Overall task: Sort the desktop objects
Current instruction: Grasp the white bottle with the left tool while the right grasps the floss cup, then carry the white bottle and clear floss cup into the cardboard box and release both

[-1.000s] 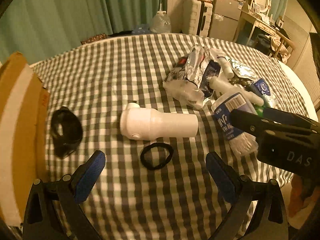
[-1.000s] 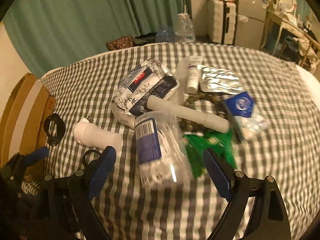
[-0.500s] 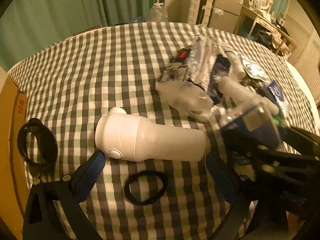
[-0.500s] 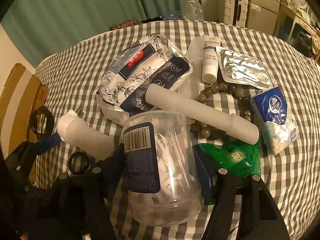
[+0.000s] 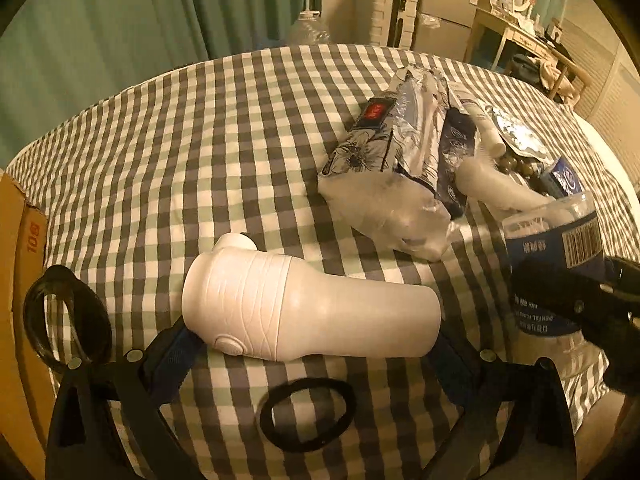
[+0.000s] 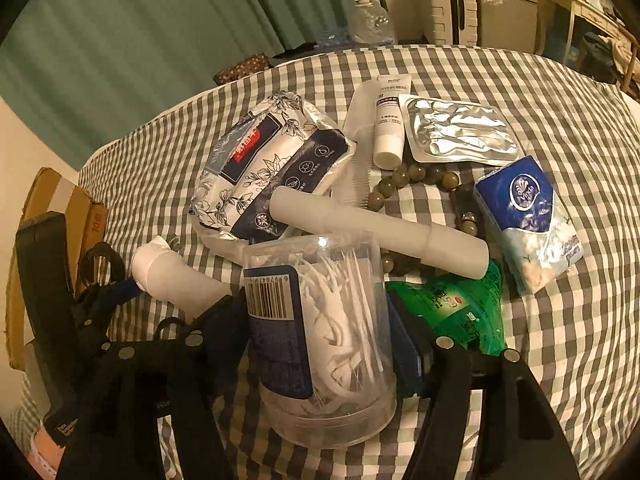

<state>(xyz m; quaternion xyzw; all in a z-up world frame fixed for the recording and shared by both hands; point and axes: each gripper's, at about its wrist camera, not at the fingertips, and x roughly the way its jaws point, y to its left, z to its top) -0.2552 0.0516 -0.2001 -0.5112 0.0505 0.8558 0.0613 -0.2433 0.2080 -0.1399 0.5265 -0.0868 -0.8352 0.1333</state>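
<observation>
A white bottle-shaped device [image 5: 304, 312] lies on its side on the checked cloth, between the jaws of my left gripper [image 5: 312, 360], which stand wide at its two ends; I cannot tell if they press it. It also shows in the right wrist view [image 6: 176, 276]. My right gripper [image 6: 320, 332] is shut on a clear jar of dental floss picks [image 6: 320, 328], seen in the left wrist view [image 5: 560, 256] too.
A pile lies beyond: a floral wipes pack [image 6: 264, 168], a frosted tube [image 6: 376, 236], a green packet [image 6: 452, 308], a tissue pack [image 6: 528, 220], beads [image 6: 400, 180], a cream tube [image 6: 390, 120], a foil pouch [image 6: 460, 132]. A black hair tie [image 5: 308, 412], a black ring [image 5: 64, 324] and a cardboard box [image 5: 16, 280] are left.
My left gripper has moved forward so its jaws flank the white device. My right gripper has advanced onto the floss jar and closed on it.
</observation>
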